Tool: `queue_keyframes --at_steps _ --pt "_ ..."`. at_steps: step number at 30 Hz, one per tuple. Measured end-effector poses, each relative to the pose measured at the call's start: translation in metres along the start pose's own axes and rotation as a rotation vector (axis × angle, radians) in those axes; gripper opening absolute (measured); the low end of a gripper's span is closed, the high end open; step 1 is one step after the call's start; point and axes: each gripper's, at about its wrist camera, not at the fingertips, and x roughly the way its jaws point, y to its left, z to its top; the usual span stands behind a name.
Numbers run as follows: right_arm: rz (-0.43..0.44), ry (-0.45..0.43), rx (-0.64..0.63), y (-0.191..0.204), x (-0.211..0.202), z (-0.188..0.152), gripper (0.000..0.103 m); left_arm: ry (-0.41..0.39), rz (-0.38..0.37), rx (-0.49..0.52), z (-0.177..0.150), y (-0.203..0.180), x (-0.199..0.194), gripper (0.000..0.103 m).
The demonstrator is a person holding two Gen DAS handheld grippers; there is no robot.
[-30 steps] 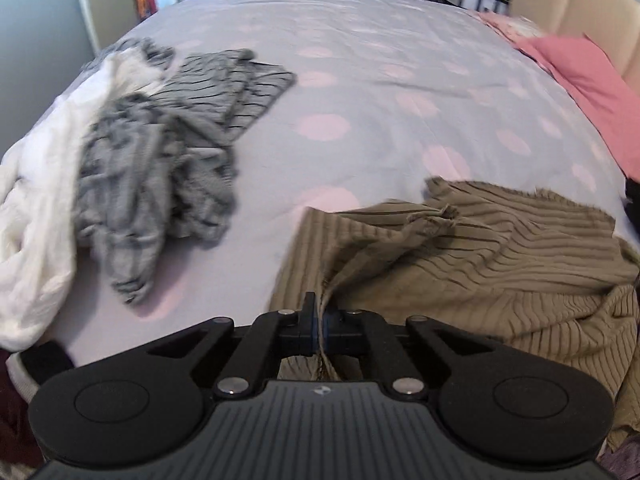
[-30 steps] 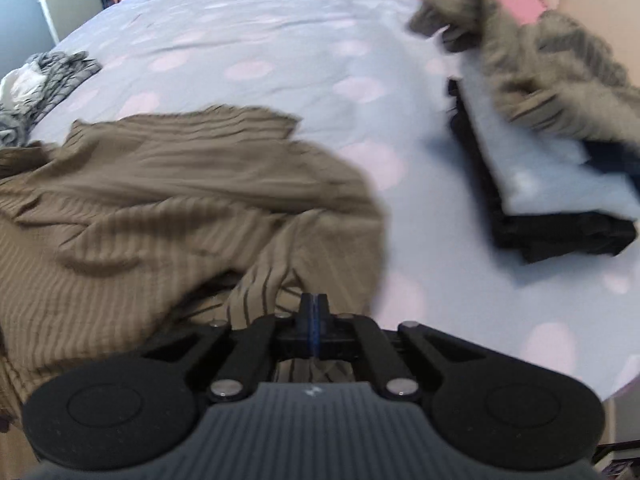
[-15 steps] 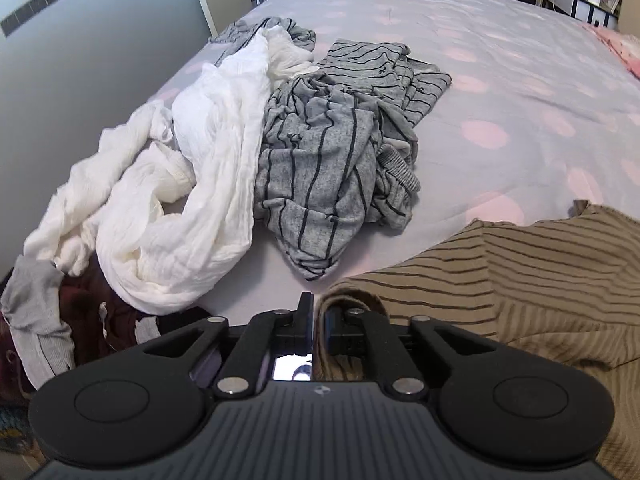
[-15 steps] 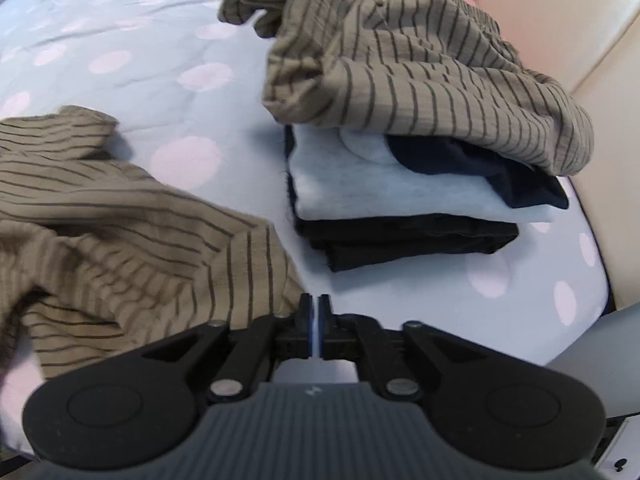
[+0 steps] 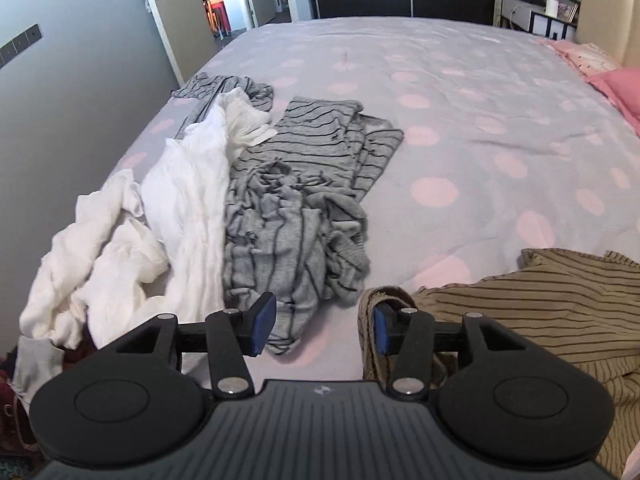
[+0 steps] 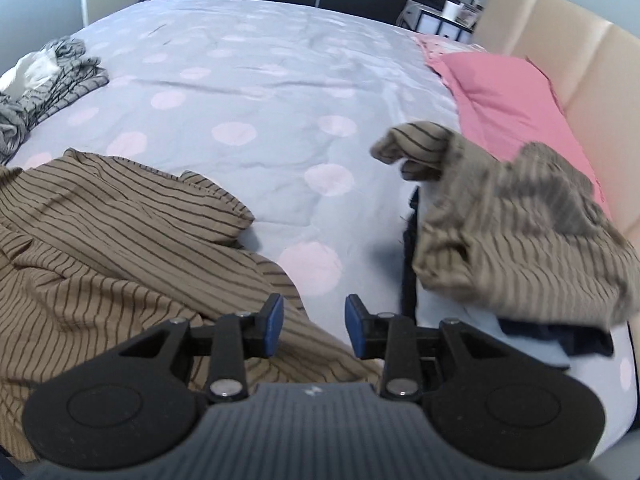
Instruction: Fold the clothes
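Note:
A brown striped garment (image 5: 540, 308) lies rumpled on the bed's near edge. My left gripper (image 5: 320, 328) is open, its jaws still opening. A fold of that garment's edge drapes over its right finger (image 5: 386, 332), but nothing is pinched between the pads. In the right wrist view the same brown garment (image 6: 120, 248) spreads to the left and under my right gripper (image 6: 314, 330). Those jaws are open too and still opening, with only bedcover and cloth below the gap. A grey striped garment (image 5: 296, 200) and a white one (image 5: 180, 200) lie heaped at the left.
A stack of folded clothes (image 6: 460, 316) sits at the right with another brown striped piece (image 6: 520, 232) on top. Pink pillows (image 6: 508, 100) and a beige headboard (image 6: 580, 64) lie beyond. The dotted lilac bedcover (image 5: 460, 100) stretches away. Dark clothes (image 5: 16, 400) hang off the near left corner.
Both grippers were shut on the brown striped garment and now stand open above it. The garment has settled on the bed, and both views have risen.

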Motion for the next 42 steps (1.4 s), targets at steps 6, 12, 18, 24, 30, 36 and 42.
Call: queue_keyframes --at_steps 6,12,18,24,30,36,42 --pt "0.066 0.016 0.013 0.005 0.044 0.015 0.037 0.128 -0.065 0.07 -0.014 0.007 0.005 0.046" --pt "0.105 0.029 0.0 0.02 0.072 0.02 0.038 0.212 -0.162 0.123 -0.028 0.017 -0.014 0.046" --pt "0.113 0.017 0.0 0.023 0.077 0.024 0.04 0.146 -0.192 0.151 -0.023 0.024 -0.038 0.05" --pt "0.116 0.005 0.011 0.017 0.081 0.027 0.038 0.046 -0.253 0.324 -0.006 -0.028 0.004 0.051" --pt "0.148 -0.021 -0.019 0.008 0.087 0.024 0.038 -0.028 -0.33 0.541 0.004 -0.103 0.074 0.051" --pt "0.216 -0.017 -0.1 0.005 0.099 0.023 0.038 -0.008 -0.397 0.665 0.004 -0.144 0.136 0.051" --pt "0.301 0.054 -0.153 0.008 0.129 0.023 0.038 0.062 -0.434 0.693 0.0 -0.15 0.169 0.051"
